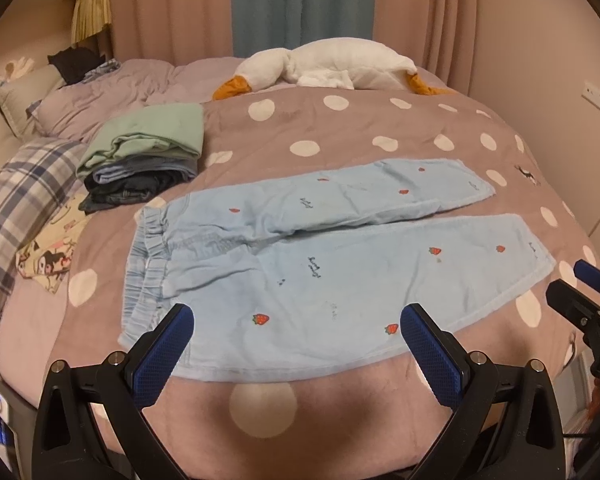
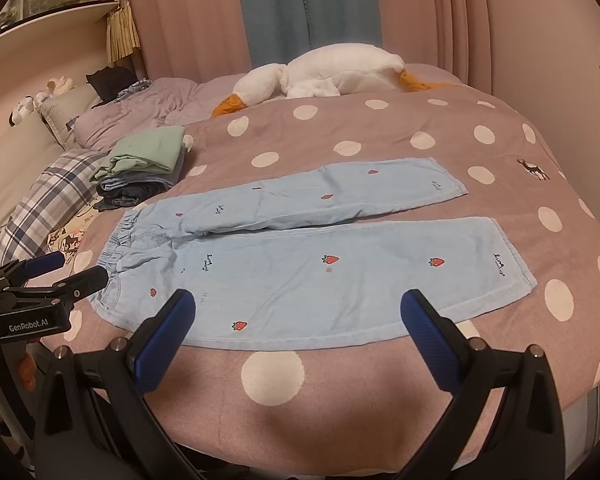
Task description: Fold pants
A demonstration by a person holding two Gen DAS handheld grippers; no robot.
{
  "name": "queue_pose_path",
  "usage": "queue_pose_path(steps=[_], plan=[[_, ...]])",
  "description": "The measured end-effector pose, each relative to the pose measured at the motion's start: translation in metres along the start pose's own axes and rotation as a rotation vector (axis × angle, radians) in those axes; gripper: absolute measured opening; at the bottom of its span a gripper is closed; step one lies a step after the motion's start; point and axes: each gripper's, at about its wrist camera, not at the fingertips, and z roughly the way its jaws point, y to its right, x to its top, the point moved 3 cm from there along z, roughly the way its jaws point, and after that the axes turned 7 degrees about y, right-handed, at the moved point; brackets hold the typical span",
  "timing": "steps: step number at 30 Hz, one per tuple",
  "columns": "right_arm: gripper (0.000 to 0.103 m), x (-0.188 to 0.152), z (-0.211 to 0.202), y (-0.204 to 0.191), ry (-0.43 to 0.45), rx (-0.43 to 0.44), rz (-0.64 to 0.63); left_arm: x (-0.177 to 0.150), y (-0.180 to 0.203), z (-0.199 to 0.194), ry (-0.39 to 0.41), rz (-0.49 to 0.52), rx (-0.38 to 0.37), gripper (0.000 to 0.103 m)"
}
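1. Both tongs stand spread wide and hold nothing. The left gripper point(image 1: 296, 320) hovers over the near edge of the pants, toward the waistband end; the right gripper point(image 2: 298, 306) hovers over the same near edge, further toward the cuffs.
2. Location of the workpiece: the pants point(image 2: 300, 252), light blue with strawberry print, lie flat on the polka-dot bedspread point(image 2: 379, 128). Waistband point(image 2: 118, 252) points left, cuffs point right, legs slightly apart in a narrow V.
3. Folding is judged not yet begun.
4. Handling estimate: light, soft, limp fabric. It should drape and sag when lifted, and thin layers may slip from blue pads point(image 2: 162, 340) unless pinched firmly.
5. Recommended hold points: left tongs at the near waistband corner, right tongs at the near leg's cuff point(image 2: 511, 256); then lay that leg over the far leg.
6. Keep clear of the folded clothes stack point(image 2: 144, 168) beyond the waistband.
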Motion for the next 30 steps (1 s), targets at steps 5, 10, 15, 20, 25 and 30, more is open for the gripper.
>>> queue_pose_path(steps=[5, 10, 15, 20, 25, 30], plan=[[0.103, 0.0008, -0.0011, 0.0017, 0.002, -0.005, -0.001, -0.0002, -0.0002, 0.0003, 0.000, -0.001, 0.003, 0.102], [0.103, 0.0016, -0.0019, 0.0036, 0.003, -0.012, -0.002, -0.0009, -0.0001, 0.0006, -0.007, 0.001, 0.004, 0.102], [0.103, 0.0007, -0.0001, 0.0030, -0.001, -0.017, -0.004, -0.0021, -0.0018, 0.0021, -0.010, -0.001, 0.002, 0.102], [0.103, 0.0013, 0.0003, 0.0033, 0.002, -0.018, -0.007, -0.0027, -0.0025, 0.0030, -0.010, -0.002, 0.005, 0.102], [0.103, 0.0008, -0.0008, 0.0018, 0.003, -0.026, -0.018, -0.0034, -0.0032, 0.0046, -0.014, -0.004, 0.003, 0.102], [0.103, 0.0005, -0.0013, 0.0023, 0.002, -0.031, -0.017, -0.0045, -0.0029, 0.0054, -0.019, 0.000, 0.000, 0.102]])
